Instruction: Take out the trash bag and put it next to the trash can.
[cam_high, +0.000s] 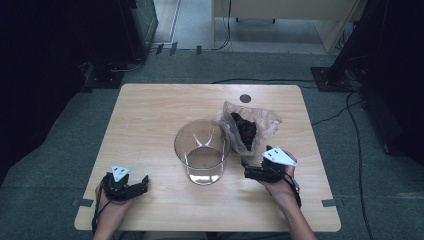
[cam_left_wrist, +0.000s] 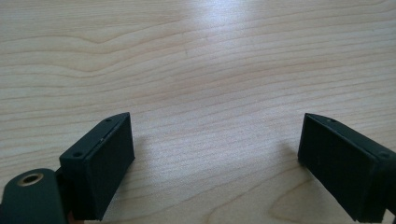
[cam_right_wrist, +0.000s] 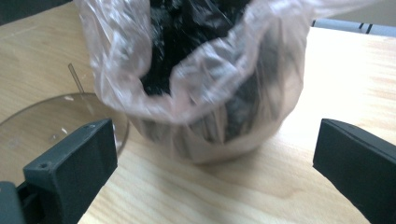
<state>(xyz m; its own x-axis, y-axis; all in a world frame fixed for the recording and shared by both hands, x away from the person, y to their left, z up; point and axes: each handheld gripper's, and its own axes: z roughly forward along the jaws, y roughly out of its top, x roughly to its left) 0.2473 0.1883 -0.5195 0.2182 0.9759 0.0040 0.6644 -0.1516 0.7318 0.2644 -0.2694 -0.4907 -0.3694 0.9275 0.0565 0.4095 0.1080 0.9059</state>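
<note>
Facing my right hand-held gripper (cam_right_wrist: 215, 163) stands the plastic bag (cam_right_wrist: 205, 93), its crumpled clear mouth open toward me and the dark stuff (cam_right_wrist: 182, 32) heaped inside. My jaws stand wide apart here, one on each side of the bag's lower part, with bare wood between the pads and the plastic; nothing is gripped. From the high view the bag (cam_high: 250, 127) sits just beyond that right hand-held gripper (cam_high: 250, 167), close but not touching, toward the far right part of the table (cam_high: 150, 115).

Just beside the bag, on its left, stands the clear glass bowl (cam_high: 202, 150), upright, the bag's plastic leaning against its rim. In my right gripper view its edge (cam_right_wrist: 51, 112) shows behind one of my jaws.

My left hand-held gripper (cam_high: 137, 187) rests low at the near left of the table, well apart from both bag and bowl. Its jaws (cam_left_wrist: 215, 158) also stand wide, only bare wood grain between them.
</note>
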